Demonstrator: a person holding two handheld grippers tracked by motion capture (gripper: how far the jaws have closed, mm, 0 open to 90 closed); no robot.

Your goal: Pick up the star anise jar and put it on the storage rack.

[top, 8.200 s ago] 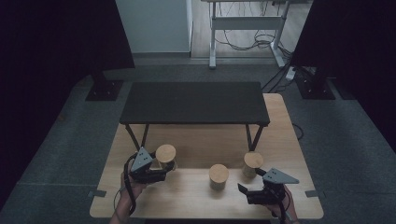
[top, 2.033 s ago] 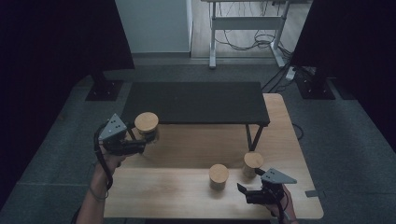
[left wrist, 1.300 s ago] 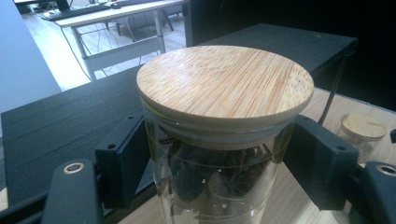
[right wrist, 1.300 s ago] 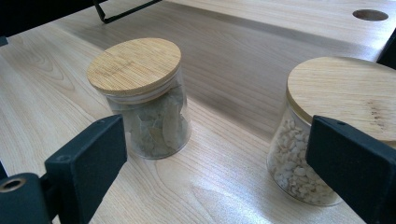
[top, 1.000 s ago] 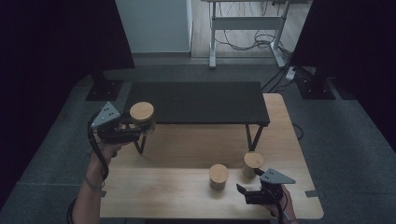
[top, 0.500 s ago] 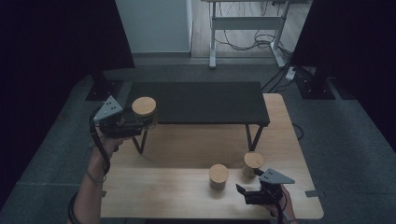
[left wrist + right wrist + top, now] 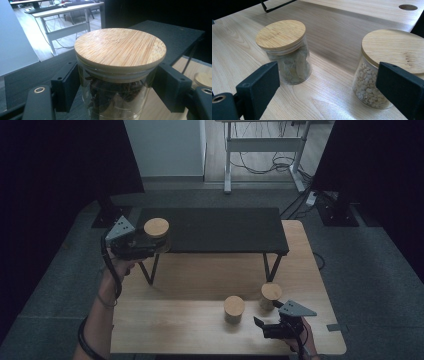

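The left gripper (image 7: pixel 116 85) clamps a round glass jar (image 7: pixel 117 95) with a bamboo lid at the black shelf's (image 7: pixel 220 227) left end; the right gripper (image 7: pixel 327 87), jaws spread, faces leaf (image 7: pixel 287 60) and pale-pebble (image 7: pixel 384 75) jars.

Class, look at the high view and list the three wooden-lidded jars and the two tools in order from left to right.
Left tool → jar it holds → jar in the middle of the table → jar to its right → right tool.

Two jars (image 7: pixel 234 308) (image 7: pixel 271 295) stand before the shelf (image 7: pixel 220 230).
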